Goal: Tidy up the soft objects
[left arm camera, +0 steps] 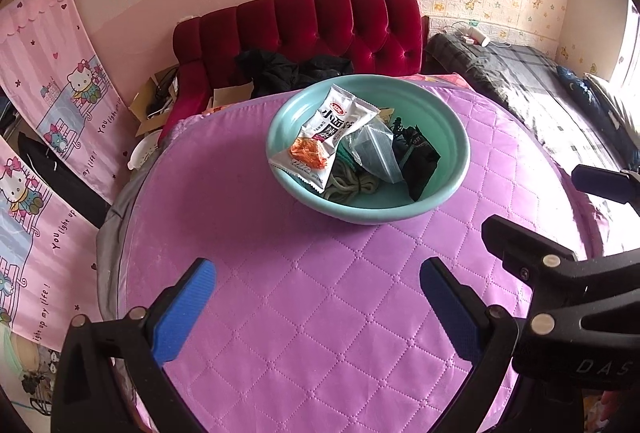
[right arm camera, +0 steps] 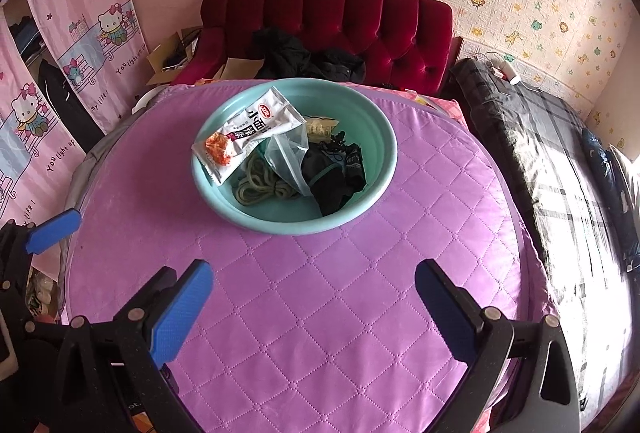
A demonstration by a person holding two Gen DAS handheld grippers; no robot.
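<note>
A teal bowl (left arm camera: 448, 189) stands on the purple quilted table (left arm camera: 300, 305), toward its far side. In it lie a white snack packet (left arm camera: 328, 137), a clear plastic bag (left arm camera: 376, 149), a green-grey coiled rope (left arm camera: 352, 187) and a black cloth item (left arm camera: 418, 161). The bowl (right arm camera: 360, 209), packet (right arm camera: 248, 137), bag (right arm camera: 288, 157), rope (right arm camera: 256, 187) and black cloth (right arm camera: 336, 177) also show in the right wrist view. My left gripper (left arm camera: 318, 307) is open and empty, above the table short of the bowl. My right gripper (right arm camera: 314, 307) is open and empty, also short of the bowl.
A red tufted sofa (left arm camera: 312, 25) with dark clothes (left arm camera: 280, 73) stands behind the table. A plaid-covered bed (right arm camera: 552, 153) runs along the right. Pink cartoon curtains (left arm camera: 60, 85) hang on the left, with cardboard boxes (left arm camera: 156, 105) on the floor.
</note>
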